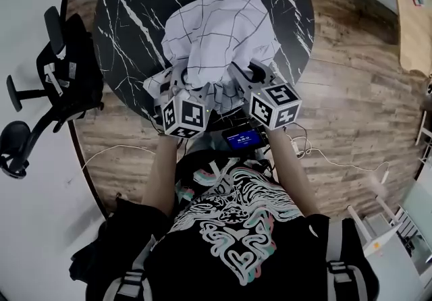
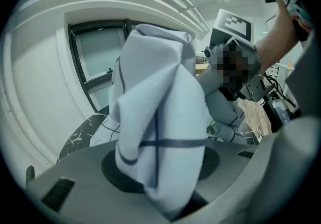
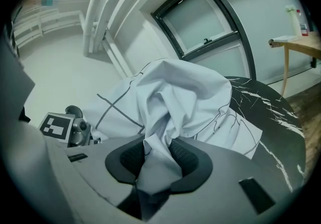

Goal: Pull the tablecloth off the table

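Note:
The white tablecloth [image 1: 216, 36] with thin dark grid lines is bunched into a heap over the near half of the round black marble table [image 1: 128, 16]. My left gripper [image 1: 177, 90] is shut on a thick fold of the tablecloth [image 2: 160, 117], which fills its jaws. My right gripper [image 1: 248, 82] is shut on another fold of the tablecloth [image 3: 165, 112], pinched between its dark pads [image 3: 185, 155]. Both grippers sit side by side at the table's near edge, lifting the cloth. The right gripper [image 2: 235, 62] shows in the left gripper view, and the left gripper [image 3: 67, 127] in the right gripper view.
A black office chair [image 1: 47, 84] stands left of the table. A small device with a lit screen [image 1: 243, 138] and white cables [image 1: 337, 161] lie on the wooden floor near my body. A wooden table [image 1: 413, 23] stands at the far right.

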A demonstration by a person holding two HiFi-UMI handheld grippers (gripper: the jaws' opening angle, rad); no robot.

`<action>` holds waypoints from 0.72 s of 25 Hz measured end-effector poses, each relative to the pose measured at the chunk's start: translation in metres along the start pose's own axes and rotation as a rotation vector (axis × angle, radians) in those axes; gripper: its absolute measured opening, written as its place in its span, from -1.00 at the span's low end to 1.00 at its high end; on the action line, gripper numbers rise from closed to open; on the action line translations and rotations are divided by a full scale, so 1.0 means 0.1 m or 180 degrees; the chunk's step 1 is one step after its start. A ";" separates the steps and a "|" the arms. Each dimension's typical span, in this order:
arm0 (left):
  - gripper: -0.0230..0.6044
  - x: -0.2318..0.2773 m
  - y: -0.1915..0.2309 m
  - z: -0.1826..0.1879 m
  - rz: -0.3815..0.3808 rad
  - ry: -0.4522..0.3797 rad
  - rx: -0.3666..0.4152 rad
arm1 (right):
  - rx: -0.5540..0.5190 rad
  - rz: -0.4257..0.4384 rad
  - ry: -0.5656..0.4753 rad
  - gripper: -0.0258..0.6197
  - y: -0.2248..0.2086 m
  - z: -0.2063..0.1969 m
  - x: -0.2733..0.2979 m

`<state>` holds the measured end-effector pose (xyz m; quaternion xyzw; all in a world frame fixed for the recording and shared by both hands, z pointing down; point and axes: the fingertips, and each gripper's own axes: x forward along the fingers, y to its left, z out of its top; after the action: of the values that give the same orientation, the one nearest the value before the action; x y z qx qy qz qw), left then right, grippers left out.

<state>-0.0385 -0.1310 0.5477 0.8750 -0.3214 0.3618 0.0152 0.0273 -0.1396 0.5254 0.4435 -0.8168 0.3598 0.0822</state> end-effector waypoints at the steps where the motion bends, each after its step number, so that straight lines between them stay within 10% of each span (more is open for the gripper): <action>1: -0.29 -0.02 0.00 0.02 0.0013 -0.0015 0.0011 | -0.0023 -0.0011 -0.0032 -0.53 0.01 0.01 -0.02; 18: -0.29 -0.29 0.04 0.28 0.0215 -0.0225 0.0160 | -0.0225 -0.0102 -0.0359 -0.54 0.26 0.22 -0.26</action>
<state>-0.0387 -0.1256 0.5080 0.8760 -0.3418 0.3390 -0.0303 0.0266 -0.1274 0.4845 0.4730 -0.8251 0.3037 0.0574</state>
